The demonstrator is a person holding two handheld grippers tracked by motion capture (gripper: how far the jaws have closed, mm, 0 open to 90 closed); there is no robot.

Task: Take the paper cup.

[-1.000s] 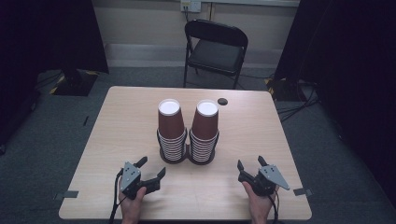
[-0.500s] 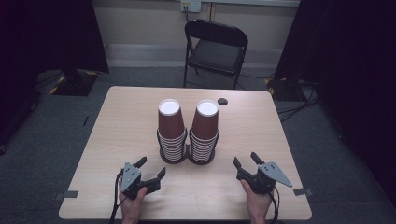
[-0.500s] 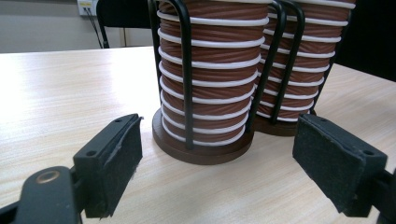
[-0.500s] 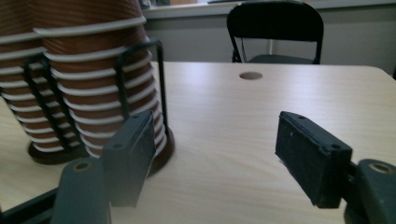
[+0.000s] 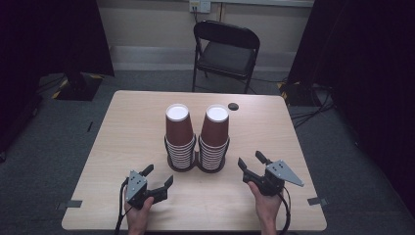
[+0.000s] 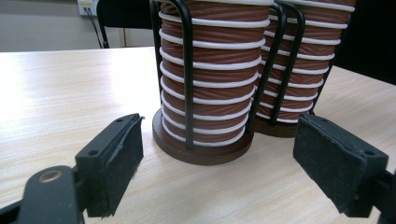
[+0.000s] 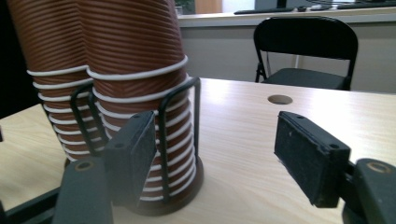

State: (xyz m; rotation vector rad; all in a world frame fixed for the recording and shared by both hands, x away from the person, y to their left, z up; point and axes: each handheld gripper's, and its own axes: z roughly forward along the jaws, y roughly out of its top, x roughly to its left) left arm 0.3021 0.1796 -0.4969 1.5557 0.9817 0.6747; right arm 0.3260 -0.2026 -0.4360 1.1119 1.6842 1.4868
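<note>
Both claws are sitting spread and empty at the near edge of the table [image 5: 122, 142], each in a hand. The left claw [image 5: 159, 177] is pointing up-right at the left cup stack [image 5: 179, 137]. The right claw [image 5: 252, 164] is pointing up-left at the right cup stack [image 5: 215, 137]. Neither is touching anything.

Step in hand, as I'm reading it: approaching to pull a cup off a stack. Advice:
- Going for the top cup only, above where the wire uprights end. Down low, the black wire holder [image 6: 188, 79] is blocking the jaws.
- Pinching the ribbed wall just under the white rim, light squeeze, since paper is likely to crush.
- Lifting straight up. Nested cups are likely to stick, so the other claw should be bracing the round base [image 6: 205, 151] or the stack below.
- Risk: a sideways pull is tipping the whole rack.

Containers: 2 wire holders are standing side by side mid-table, bases touching or nearly so. Each is holding a nested column of brown ribbed cups with white rims, mouths facing down, closed white bottoms on top. In the right gripper view the near stack [image 7: 135, 56] is towering over its holder. Nothing is visible inside any cup.

Farther off: a small round hole [image 5: 233, 106] in the table, then a black folding chair [image 5: 226, 49] behind it.
</note>
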